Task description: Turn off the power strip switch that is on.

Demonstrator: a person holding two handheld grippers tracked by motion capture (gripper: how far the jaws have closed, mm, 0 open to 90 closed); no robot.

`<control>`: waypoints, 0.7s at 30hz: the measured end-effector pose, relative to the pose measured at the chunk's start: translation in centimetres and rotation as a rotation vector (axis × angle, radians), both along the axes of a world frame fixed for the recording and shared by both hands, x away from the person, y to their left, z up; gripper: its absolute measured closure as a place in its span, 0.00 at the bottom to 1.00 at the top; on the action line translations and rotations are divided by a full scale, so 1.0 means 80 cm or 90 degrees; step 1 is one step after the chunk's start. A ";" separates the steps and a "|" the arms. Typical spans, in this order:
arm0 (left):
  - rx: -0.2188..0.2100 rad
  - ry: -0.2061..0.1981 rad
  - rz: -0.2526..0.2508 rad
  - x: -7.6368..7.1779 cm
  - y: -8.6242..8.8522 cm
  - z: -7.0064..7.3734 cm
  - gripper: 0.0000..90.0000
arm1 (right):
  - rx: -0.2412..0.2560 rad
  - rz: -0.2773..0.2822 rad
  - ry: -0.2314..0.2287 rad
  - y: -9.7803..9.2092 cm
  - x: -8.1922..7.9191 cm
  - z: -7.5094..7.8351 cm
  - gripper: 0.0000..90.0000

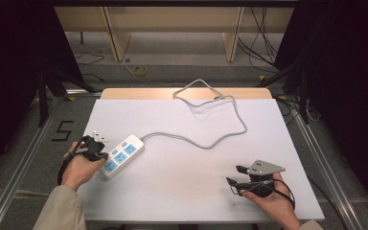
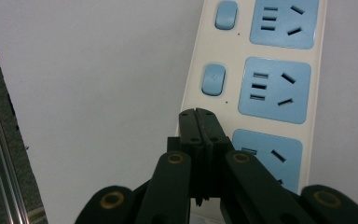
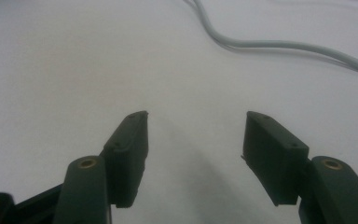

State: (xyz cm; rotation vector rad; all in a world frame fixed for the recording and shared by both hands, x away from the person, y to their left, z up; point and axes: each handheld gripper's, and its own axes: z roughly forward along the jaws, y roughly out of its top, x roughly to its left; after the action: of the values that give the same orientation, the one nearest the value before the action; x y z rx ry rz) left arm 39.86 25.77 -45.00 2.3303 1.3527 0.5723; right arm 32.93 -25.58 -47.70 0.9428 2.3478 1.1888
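A white power strip (image 1: 121, 154) with blue sockets and blue switches lies at the table's left, and its grey cable (image 1: 206, 143) loops away to the far edge. My left gripper (image 1: 104, 155) is shut with nothing between its jaws. In the left gripper view its tips (image 2: 198, 114) hover at the edge of the strip (image 2: 279, 88), just below a blue switch (image 2: 213, 79); I cannot tell if they touch. My right gripper (image 1: 235, 175) is open and empty at the near right, low over bare white table (image 3: 193, 126), with the cable (image 3: 270, 45) farther ahead.
The white tabletop (image 1: 182, 191) has a wooden strip along its far edge. Metal rails run down both sides of the table. Loose cables (image 1: 258, 43) and wooden shelf legs (image 1: 117, 43) stand on the floor behind. A black "5" (image 1: 63, 130) marks the floor at left.
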 end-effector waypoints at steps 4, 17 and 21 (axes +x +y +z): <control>-0.002 -0.001 0.000 0.000 0.000 0.000 1.00 | 0.000 0.000 0.000 0.000 0.000 0.000 0.46; -0.004 -0.001 -0.002 0.000 0.001 0.000 1.00 | 0.000 0.000 -0.001 0.000 0.000 0.000 0.46; -0.004 -0.001 -0.002 0.000 0.001 0.000 1.00 | 0.001 0.001 -0.001 0.000 0.000 0.000 0.46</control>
State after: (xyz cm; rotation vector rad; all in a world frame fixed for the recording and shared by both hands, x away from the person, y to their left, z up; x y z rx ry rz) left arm 39.84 25.88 -44.98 2.3265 1.3473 0.5690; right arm 32.93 -25.58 -47.68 0.9403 2.3463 1.1911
